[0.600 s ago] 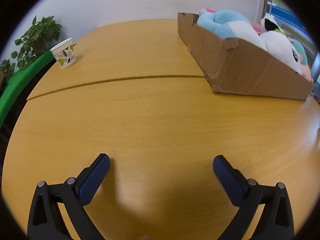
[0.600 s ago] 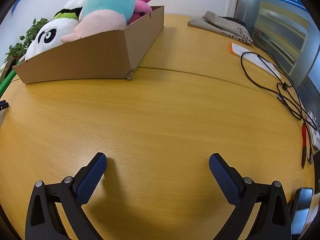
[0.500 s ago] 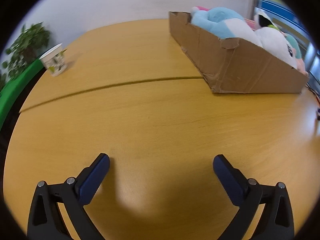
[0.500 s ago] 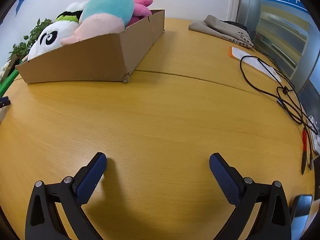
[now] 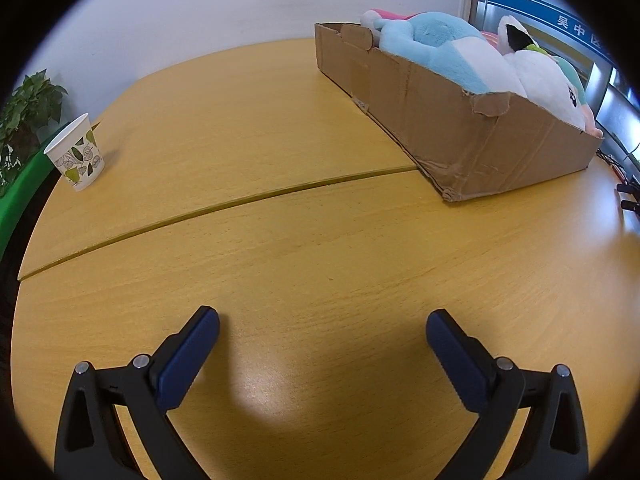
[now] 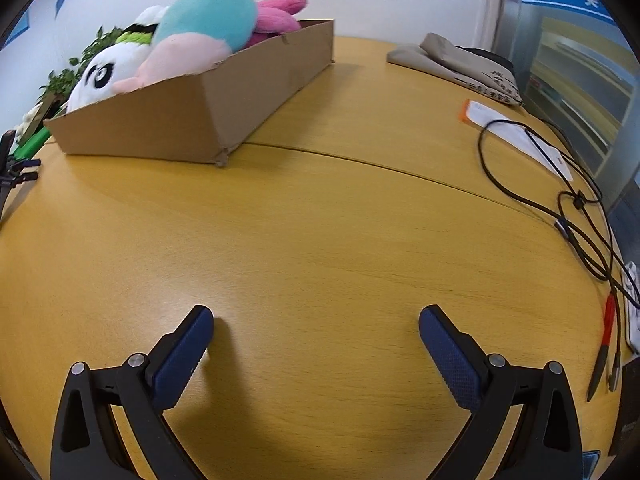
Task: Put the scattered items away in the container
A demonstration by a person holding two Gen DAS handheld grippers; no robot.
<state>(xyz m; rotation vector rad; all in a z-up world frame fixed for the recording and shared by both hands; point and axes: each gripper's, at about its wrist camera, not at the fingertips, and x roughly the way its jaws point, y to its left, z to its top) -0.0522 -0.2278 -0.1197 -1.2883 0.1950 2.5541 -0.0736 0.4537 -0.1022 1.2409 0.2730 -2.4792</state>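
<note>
A long cardboard box (image 5: 448, 120) (image 6: 224, 108) lies on the wooden table (image 5: 300, 240), filled with plush toys: a light blue one (image 5: 444, 48), a white panda (image 6: 104, 76), a teal and pink one (image 6: 200, 28). My left gripper (image 5: 322, 322) hovers low over bare tabletop, open and holding nothing, with the box far off to its upper right. Above bare wood too, my right gripper (image 6: 316, 318) is open and holds nothing; the box sits at its upper left.
A leaf-patterned paper cup (image 5: 76, 154) stands near the table's left edge beside a potted plant (image 5: 28, 108). On the right lie black cables (image 6: 560, 184), a white paper (image 6: 516, 136), a folded cloth bag (image 6: 460, 64) and pens (image 6: 604, 344).
Both wrist views have swung slightly: in the left view the box has moved right and the cup lower; in the right view the box has slid right. Both grippers stay wide open.
</note>
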